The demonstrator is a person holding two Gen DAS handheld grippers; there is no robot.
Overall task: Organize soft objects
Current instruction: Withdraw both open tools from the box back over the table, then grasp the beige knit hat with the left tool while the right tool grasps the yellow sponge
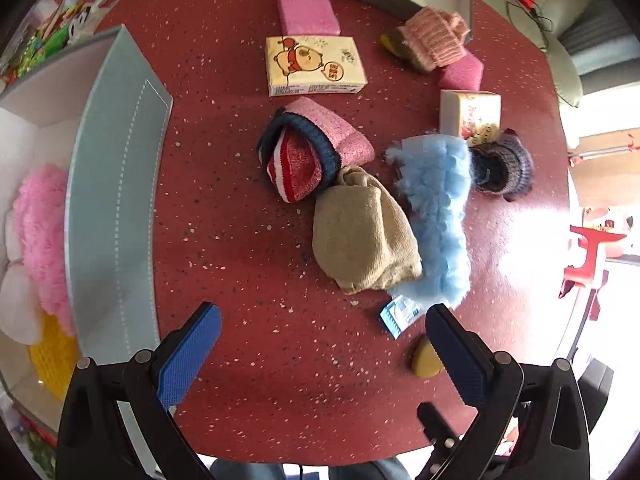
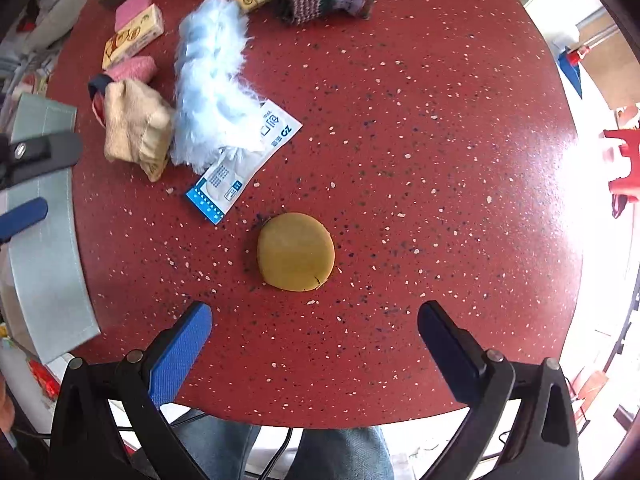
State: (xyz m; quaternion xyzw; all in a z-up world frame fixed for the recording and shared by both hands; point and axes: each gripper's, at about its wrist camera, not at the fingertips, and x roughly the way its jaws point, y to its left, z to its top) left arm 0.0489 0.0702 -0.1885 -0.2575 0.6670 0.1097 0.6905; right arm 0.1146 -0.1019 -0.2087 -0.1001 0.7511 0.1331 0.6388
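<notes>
My left gripper (image 1: 324, 320) is open and empty above the red table (image 1: 240, 220), short of a beige sock (image 1: 364, 232) and a fluffy blue duster (image 1: 438, 216). A red-striped sock in a pink-and-navy cuff (image 1: 308, 148) lies behind them. My right gripper (image 2: 316, 316) is open and empty, just short of a round tan sponge (image 2: 296, 252). The blue duster (image 2: 212, 84) and beige sock (image 2: 136, 128) show at upper left there. The grey box (image 1: 112, 200) at left holds pink fluffy (image 1: 40, 232), white and yellow items.
Tissue packs (image 1: 312, 66), pink sponges (image 1: 308, 12), a pink knit piece (image 1: 436, 36) and a striped purple knit piece (image 1: 504, 168) lie farther back. A blue-white packet (image 2: 244, 160) lies under the duster's end. The table's near edge is just below both grippers.
</notes>
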